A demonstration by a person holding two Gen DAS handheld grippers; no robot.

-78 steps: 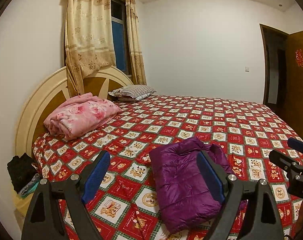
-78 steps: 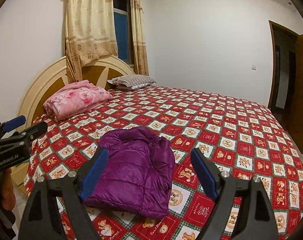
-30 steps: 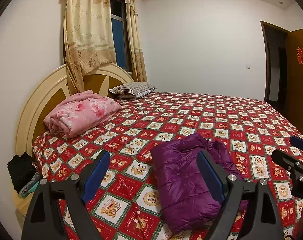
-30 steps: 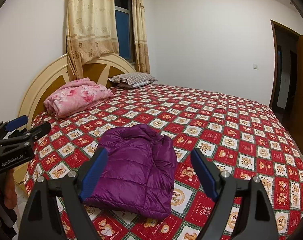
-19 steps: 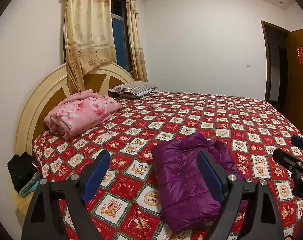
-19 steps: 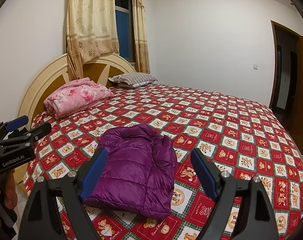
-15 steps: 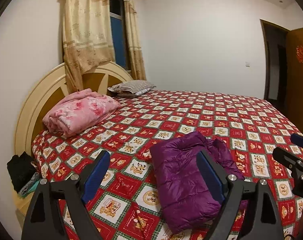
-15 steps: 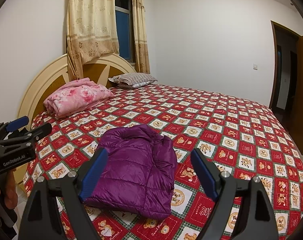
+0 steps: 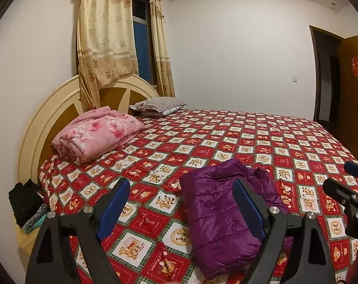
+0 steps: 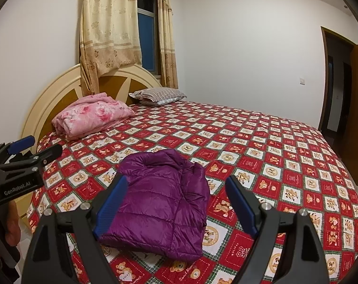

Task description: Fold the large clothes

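Nothing moved; purple jacket [image 10: 164, 198] folded on bed [image 10: 285, 146]

Dark pile [image 9: 25, 201] beside bed, perhaps clothes.

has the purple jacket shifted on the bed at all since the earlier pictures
No. The purple jacket lies folded on the same squares of the checked bedspread as before, its collar toward the pink blanket. Neither open gripper touches it.
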